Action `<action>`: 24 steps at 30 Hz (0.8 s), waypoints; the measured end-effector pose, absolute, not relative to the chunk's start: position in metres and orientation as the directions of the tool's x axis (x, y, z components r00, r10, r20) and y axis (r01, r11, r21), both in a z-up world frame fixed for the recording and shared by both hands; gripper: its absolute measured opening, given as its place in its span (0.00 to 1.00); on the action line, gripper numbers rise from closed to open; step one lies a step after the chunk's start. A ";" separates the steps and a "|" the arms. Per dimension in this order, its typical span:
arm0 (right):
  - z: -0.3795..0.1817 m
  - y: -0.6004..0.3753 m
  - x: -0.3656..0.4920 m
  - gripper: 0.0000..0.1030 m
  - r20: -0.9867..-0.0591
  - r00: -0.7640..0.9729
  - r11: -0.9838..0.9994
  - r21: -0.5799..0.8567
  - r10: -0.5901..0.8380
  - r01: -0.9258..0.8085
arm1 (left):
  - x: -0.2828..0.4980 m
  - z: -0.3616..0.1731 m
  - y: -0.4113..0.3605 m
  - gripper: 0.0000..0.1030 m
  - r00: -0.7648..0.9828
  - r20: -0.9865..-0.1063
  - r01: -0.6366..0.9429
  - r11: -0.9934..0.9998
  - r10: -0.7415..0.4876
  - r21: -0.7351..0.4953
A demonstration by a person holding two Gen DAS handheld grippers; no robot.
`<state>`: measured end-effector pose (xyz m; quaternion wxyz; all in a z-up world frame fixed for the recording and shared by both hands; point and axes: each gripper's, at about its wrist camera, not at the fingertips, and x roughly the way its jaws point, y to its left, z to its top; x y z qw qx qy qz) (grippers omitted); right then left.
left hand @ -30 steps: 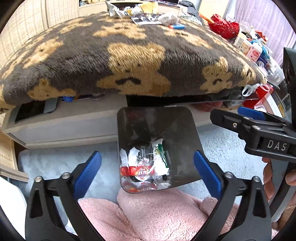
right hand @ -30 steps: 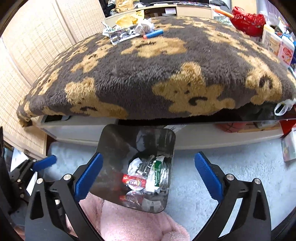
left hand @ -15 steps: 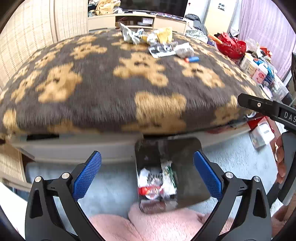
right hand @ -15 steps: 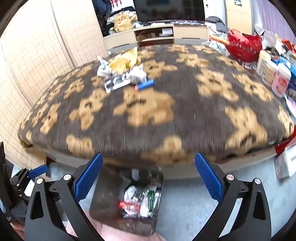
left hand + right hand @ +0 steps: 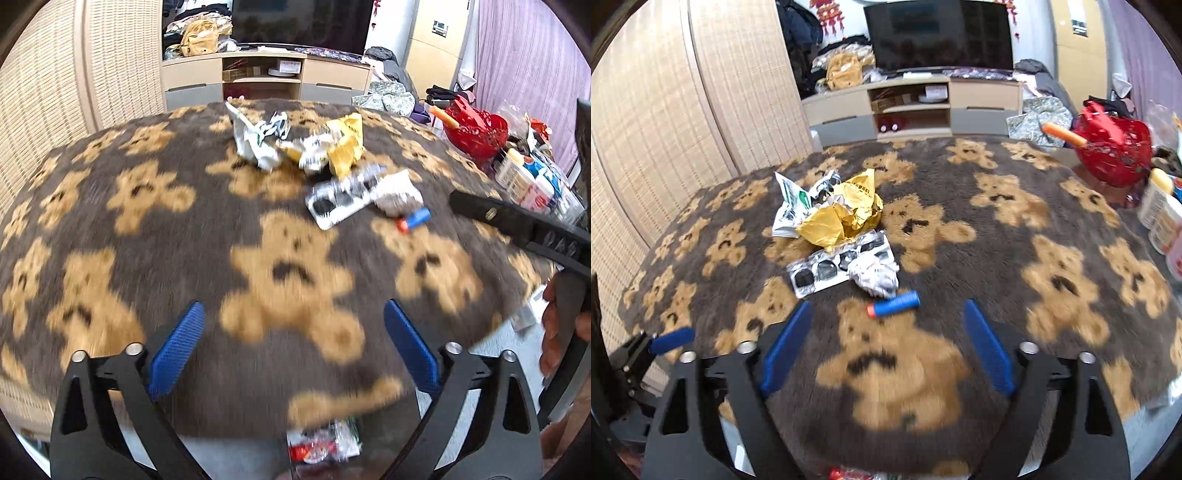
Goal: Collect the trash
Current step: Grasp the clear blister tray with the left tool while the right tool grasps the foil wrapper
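Since both tongs carried nothing, my left gripper (image 5: 291, 350) and right gripper (image 5: 886, 347) had just narrowed yet stayed spread, aimed at wrappers (image 5: 846, 218) toward twelve o'clock.

Woven cream screen panels (image 5: 665, 147) along the left wall. Far side: low beige TV cabinet (image 5: 912, 107) with open middle shelves and grey drawers, dark television (image 5: 938, 35) above it. Clothes and a tan bag (image 5: 844, 72) heaped at its left end. Purple curtain (image 5: 528, 62) on the right; pale yellow door (image 5: 439, 33) beside it. Pale carpet (image 5: 513, 343) near right. Even daylight.
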<state>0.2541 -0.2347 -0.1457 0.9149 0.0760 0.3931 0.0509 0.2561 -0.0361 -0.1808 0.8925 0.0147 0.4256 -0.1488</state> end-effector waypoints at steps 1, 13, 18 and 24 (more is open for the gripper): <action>-0.150 -0.233 0.264 0.70 -0.721 0.674 0.983 0.178 0.159 -0.041 | 0.264 -0.181 -0.038 0.83 0.593 -0.763 0.282 0.954 -0.255 -0.099; -0.184 -0.224 0.318 0.44 -0.765 0.618 0.982 0.177 0.182 -0.071 | 0.345 -0.205 -0.073 0.62 0.539 -0.792 0.359 0.929 -0.285 -0.090; -0.186 -0.234 0.323 0.23 -0.751 0.631 0.979 0.192 0.191 -0.068 | 0.362 -0.210 -0.078 0.52 0.540 -0.778 0.382 0.917 -0.321 -0.114; -0.187 -0.237 0.326 0.21 -0.745 0.639 0.978 0.196 0.193 -0.067 | 0.362 -0.206 -0.092 0.27 0.537 -0.767 0.438 0.893 -0.351 -0.102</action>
